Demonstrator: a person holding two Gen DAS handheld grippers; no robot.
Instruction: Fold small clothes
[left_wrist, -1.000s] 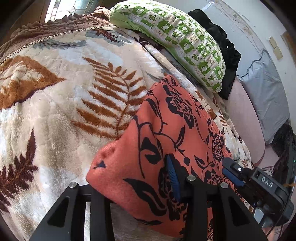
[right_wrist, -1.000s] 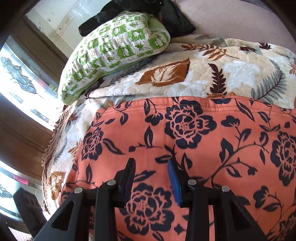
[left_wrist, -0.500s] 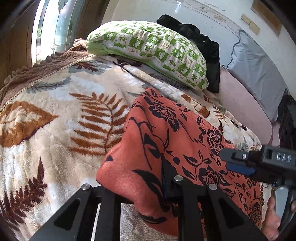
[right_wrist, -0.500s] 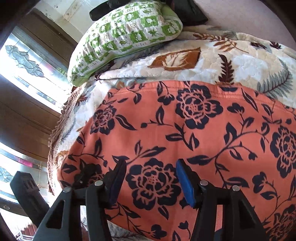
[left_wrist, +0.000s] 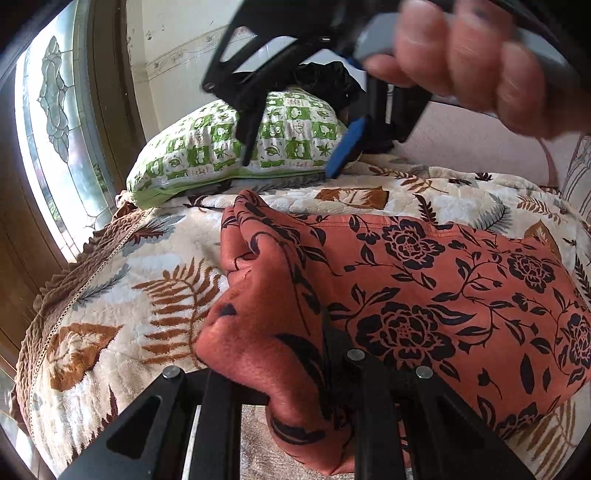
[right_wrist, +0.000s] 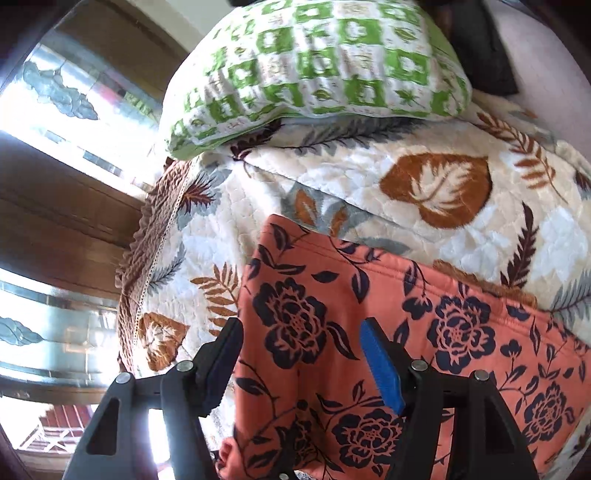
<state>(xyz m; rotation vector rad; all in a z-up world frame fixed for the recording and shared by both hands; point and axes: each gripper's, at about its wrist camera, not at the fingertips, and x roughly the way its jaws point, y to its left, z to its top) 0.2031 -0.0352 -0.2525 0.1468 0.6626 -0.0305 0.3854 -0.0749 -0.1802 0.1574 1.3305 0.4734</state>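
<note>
Pinched nearly together, the jaws of the left gripper (left_wrist: 295, 369) clamp a bunched fold of the orange floral garment (left_wrist: 424, 302), whose cloth hides the pads and lifts into a soft ridge above them. By contrast the right gripper (right_wrist: 299, 354) has just been spreading its jaws: they stand well apart above the same garment (right_wrist: 406, 354), one finger black, the other faced with a ribbed blue pad, and nothing is caught between them. From the left wrist view that gripper (left_wrist: 291, 147) hangs in the air over the bed, a person's hand (left_wrist: 469, 55) blurred around its handle.

The garment is a fleecy, matte fabric in burnt orange, printed with dark navy roses, leaves and thin vines, with a stitched hem along its far edge. It lies spread on the bed, flat on one side and gathered at the held corner.

Under it is a plush quilted blanket (left_wrist: 122, 314), cream with rust fern fronds, large brown leaves and grey feathery sprigs, edged by a brown ruffled border. Farther back rests a plump pillow (right_wrist: 317, 70) in a green-and-white checked print of small leaves, with dark clothing (left_wrist: 325, 77) heaped behind it. Beyond stand a leaded patterned glass window (left_wrist: 55, 103) and a pale wall. No legible writing shows.
</note>
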